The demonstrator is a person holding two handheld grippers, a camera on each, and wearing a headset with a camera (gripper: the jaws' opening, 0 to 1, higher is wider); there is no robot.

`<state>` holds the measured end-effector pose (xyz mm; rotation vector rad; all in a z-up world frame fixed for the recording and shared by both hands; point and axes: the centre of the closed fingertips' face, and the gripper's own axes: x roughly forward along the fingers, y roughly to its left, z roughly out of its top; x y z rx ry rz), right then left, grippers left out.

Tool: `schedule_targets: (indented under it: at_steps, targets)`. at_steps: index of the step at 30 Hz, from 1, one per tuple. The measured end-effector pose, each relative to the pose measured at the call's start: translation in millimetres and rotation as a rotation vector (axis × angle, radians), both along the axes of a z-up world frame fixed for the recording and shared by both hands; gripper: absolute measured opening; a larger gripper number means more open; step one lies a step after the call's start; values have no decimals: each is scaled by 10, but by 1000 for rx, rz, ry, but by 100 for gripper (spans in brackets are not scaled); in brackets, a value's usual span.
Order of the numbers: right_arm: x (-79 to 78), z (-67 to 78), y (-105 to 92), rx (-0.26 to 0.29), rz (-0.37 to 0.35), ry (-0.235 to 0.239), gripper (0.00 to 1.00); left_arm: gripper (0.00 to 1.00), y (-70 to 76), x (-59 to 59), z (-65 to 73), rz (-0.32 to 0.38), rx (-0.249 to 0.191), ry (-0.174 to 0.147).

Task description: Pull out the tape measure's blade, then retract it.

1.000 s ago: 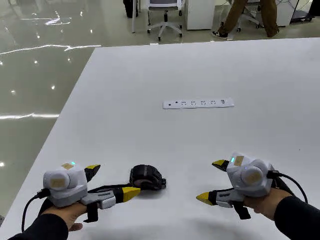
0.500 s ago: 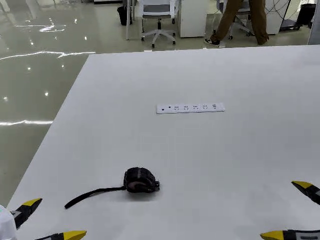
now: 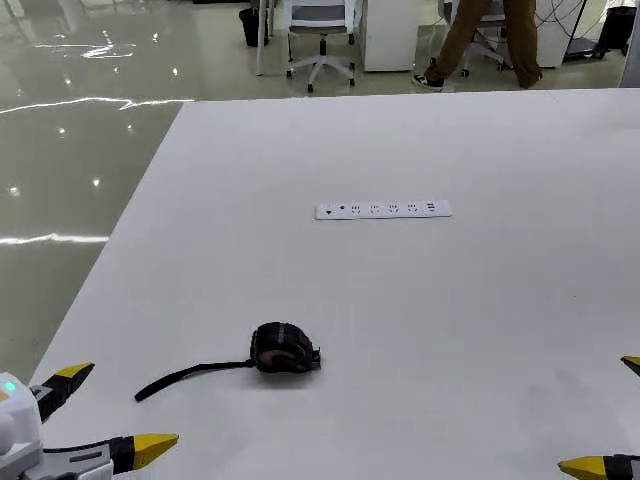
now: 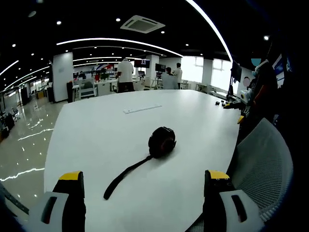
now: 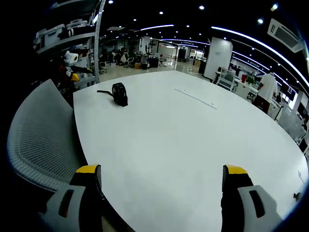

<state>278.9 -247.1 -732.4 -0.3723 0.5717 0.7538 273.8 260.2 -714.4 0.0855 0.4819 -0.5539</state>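
A black tape measure [image 3: 284, 349] lies on the white table [image 3: 420, 300], its black wrist strap [image 3: 185, 378] trailing to the left; no blade is out. The same tape measure [image 4: 161, 141] sits ahead of the left gripper's jaws, strap [image 4: 126, 173] toward the camera. It is far off at the upper left as the tape measure [image 5: 119, 93] in the right gripper view. My left gripper [image 3: 110, 412] stands open at the bottom left corner, apart from the tape. My right gripper [image 3: 612, 415] is open at the bottom right edge, holding nothing.
A white power strip [image 3: 383, 210] lies flat across the table's middle. Beyond the far edge are an office chair [image 3: 320, 30] and a standing person's legs [image 3: 490, 35] on a glossy floor. A mesh chair back [image 5: 38, 140] sits close by the table's near edge.
Both grippers have drawn back from beside the tape measure to the bottom corners of the head view. The tape measure lies free on the table; the camera has tilted a little.
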Motion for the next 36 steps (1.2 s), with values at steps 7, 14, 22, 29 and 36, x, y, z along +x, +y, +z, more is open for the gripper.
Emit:
schedule_targets:
  at_steps: [7,14,22,29,36]
  targets:
    - [12,13,-38,10,-13,0,100,100,-39,36,64,-17,11,-24]
    - [25,34,-34,18,-16,-13,100,100,-22,56,84,-6,10,-21]
    - [-20,16,-19,24,-15,-9,100,100,-67,14,69,-9,-7,-11]
    - [-49,6,-30,19,-13,-5,100,100,-53,-6,52,-8,-11,-12]
    - [-63,-3,-32,13,-7,1,100,100,-20,-8,43,-9,0,-12]
